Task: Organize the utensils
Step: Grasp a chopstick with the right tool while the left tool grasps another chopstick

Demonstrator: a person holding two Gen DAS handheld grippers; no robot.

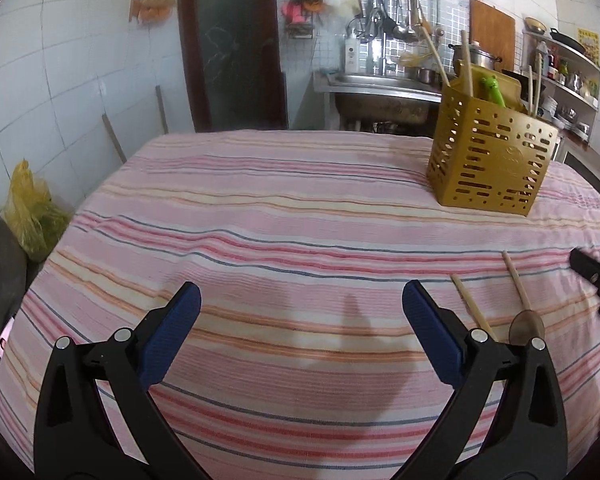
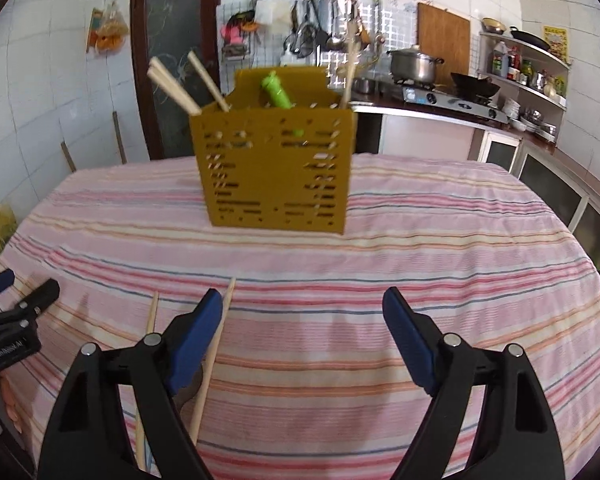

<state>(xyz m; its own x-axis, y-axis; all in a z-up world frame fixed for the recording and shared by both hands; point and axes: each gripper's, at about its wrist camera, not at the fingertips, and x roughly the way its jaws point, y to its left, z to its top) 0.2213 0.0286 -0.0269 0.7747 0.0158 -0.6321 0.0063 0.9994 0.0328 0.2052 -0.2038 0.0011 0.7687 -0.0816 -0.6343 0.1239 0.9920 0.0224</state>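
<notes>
The left gripper (image 1: 302, 300) hangs wide apart over bare striped tablecloth (image 1: 260, 208), gripping nothing. Just to its right lie a wooden stick (image 1: 473, 307) and a wooden spoon (image 1: 520, 296), probably waiting their turn. The right gripper (image 2: 302, 306), also spread and empty, hovers by them. Beyond stands the yellow utensil holder (image 2: 274, 168), already part filled. Small lettering on the left tool is unreadable.
</notes>
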